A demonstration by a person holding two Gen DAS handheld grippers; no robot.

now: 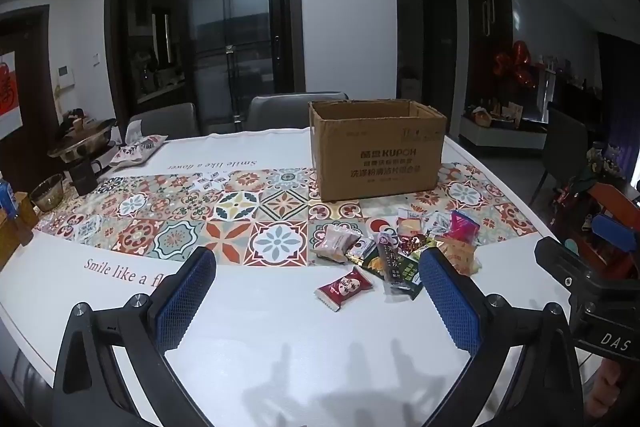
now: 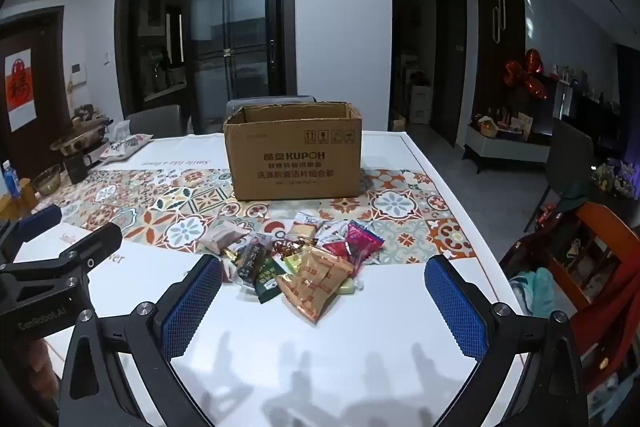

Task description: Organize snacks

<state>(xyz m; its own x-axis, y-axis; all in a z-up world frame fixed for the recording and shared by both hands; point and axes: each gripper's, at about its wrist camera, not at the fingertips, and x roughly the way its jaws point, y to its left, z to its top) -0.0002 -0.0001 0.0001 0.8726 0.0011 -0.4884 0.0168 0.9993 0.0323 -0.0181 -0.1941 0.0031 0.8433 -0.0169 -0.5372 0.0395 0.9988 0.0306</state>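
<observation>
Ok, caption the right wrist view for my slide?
Open right gripper above a heap of wrapped snack packets, open brown cardboard box behind on patterned tablecloth.

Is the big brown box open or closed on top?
Open. The cardboard box stands upright on the table, and its top flaps are not folded over, so the inner back wall shows. Whether anything is inside cannot be seen.

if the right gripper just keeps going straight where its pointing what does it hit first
Probably the snack pile: it lies on the table just ahead of the open right gripper, likely the tan packet at its near edge. The cardboard box stands farther back.
</observation>
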